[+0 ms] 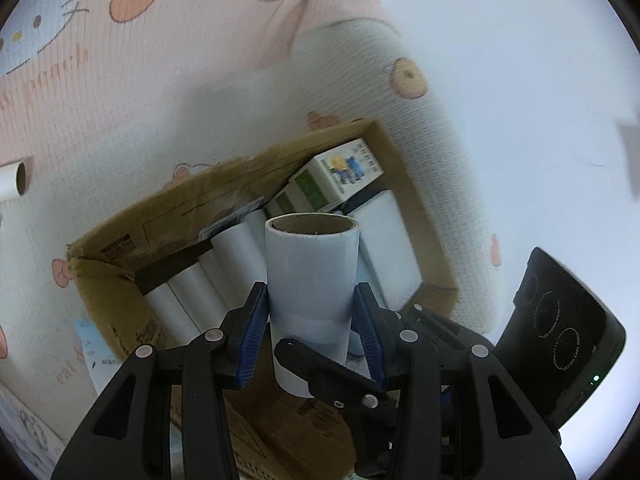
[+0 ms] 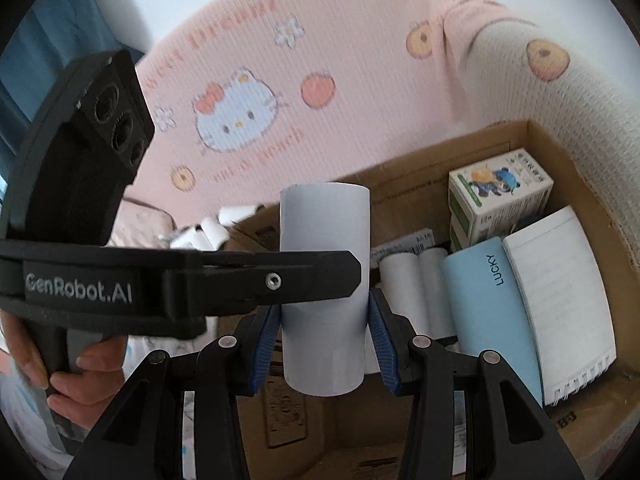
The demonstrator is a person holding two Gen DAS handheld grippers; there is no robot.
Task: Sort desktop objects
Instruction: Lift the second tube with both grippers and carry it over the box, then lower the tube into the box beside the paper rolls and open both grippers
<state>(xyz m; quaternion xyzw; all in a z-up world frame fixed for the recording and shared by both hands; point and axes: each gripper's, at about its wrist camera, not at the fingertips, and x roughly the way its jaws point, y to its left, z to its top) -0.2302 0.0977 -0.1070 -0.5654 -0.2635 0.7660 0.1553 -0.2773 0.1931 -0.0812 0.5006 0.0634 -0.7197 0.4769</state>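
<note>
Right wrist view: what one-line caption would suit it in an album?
Both grippers hold one white paper roll above a cardboard box of rolls and notebooks.

The pale tube (image 2: 324, 284) hides part of the cardboard box (image 2: 480, 140); the far loose rolls (image 2: 208, 232) are blurred.

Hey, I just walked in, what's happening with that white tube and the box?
A person holds a gripper in each hand, and both are on one white paper roll above an open cardboard box. The left gripper has its pads pressed against the roll. The right gripper flanks it closely, though a firm grip cannot be confirmed. The box already holds more white rolls, small printed cartons, a blue notebook and a spiral notepad.
</note>
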